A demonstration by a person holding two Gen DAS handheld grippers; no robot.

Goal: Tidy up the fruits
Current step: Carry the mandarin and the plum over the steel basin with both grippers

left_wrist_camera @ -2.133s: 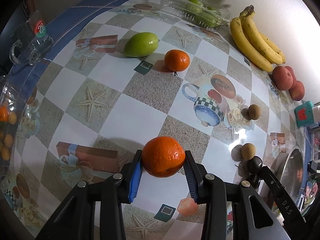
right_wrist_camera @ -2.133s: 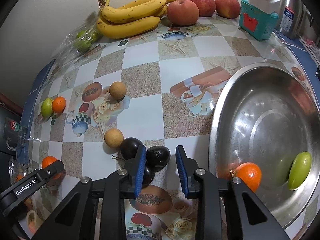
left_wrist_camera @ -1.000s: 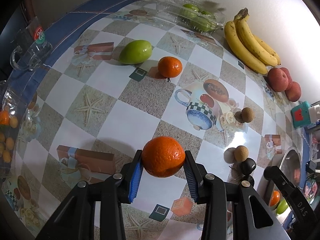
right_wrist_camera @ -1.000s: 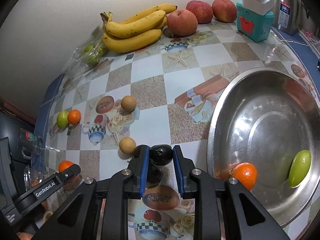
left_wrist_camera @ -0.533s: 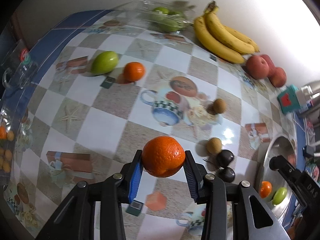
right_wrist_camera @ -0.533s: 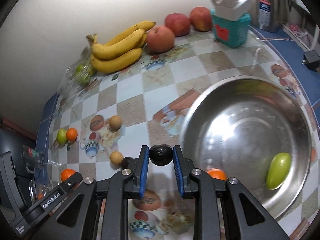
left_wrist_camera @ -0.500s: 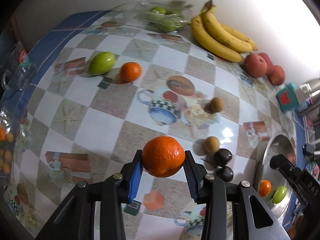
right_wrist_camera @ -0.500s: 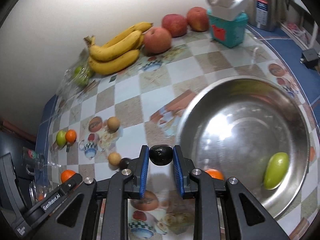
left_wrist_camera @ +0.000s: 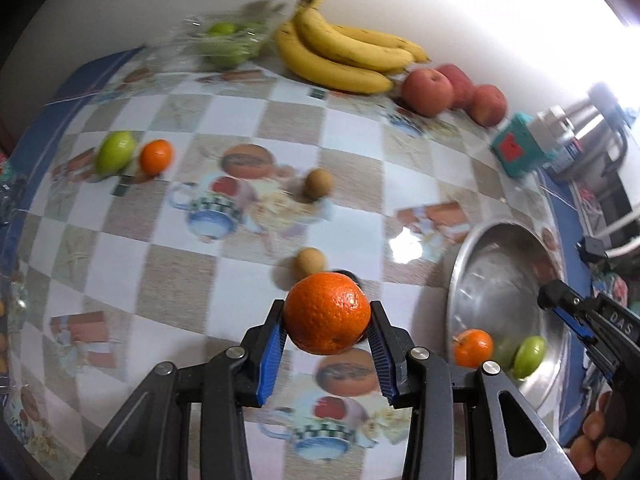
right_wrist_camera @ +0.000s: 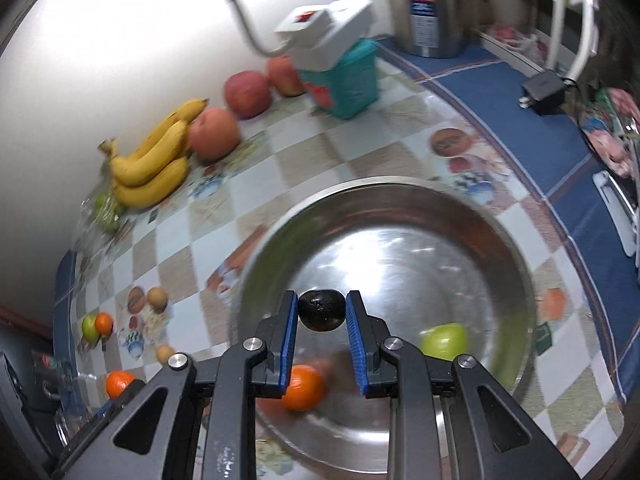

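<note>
My left gripper (left_wrist_camera: 326, 334) is shut on an orange (left_wrist_camera: 327, 313) and holds it above the checkered table, left of the steel bowl (left_wrist_camera: 480, 248). My right gripper (right_wrist_camera: 322, 320) is shut on a small dark fruit (right_wrist_camera: 321, 310) and holds it over the steel bowl (right_wrist_camera: 512, 240). The bowl holds an orange (right_wrist_camera: 303, 387) and a green fruit (right_wrist_camera: 444, 341). On the table lie a green fruit (left_wrist_camera: 115, 151), an orange (left_wrist_camera: 156, 156) and two small brown fruits (left_wrist_camera: 318, 184) (left_wrist_camera: 309, 261).
Bananas (left_wrist_camera: 344, 54), red apples (left_wrist_camera: 427, 91) and a clear pack of green fruit (left_wrist_camera: 224, 42) lie along the back wall. A teal box (right_wrist_camera: 344, 80) and a steel kettle (right_wrist_camera: 432, 8) stand at the back right. A black adapter (right_wrist_camera: 544, 86) lies on the blue border.
The right gripper lifted the dark fruit off the table and carried it right, over the bowl. The left gripper rose and swung right toward the bowl, orange still held.
</note>
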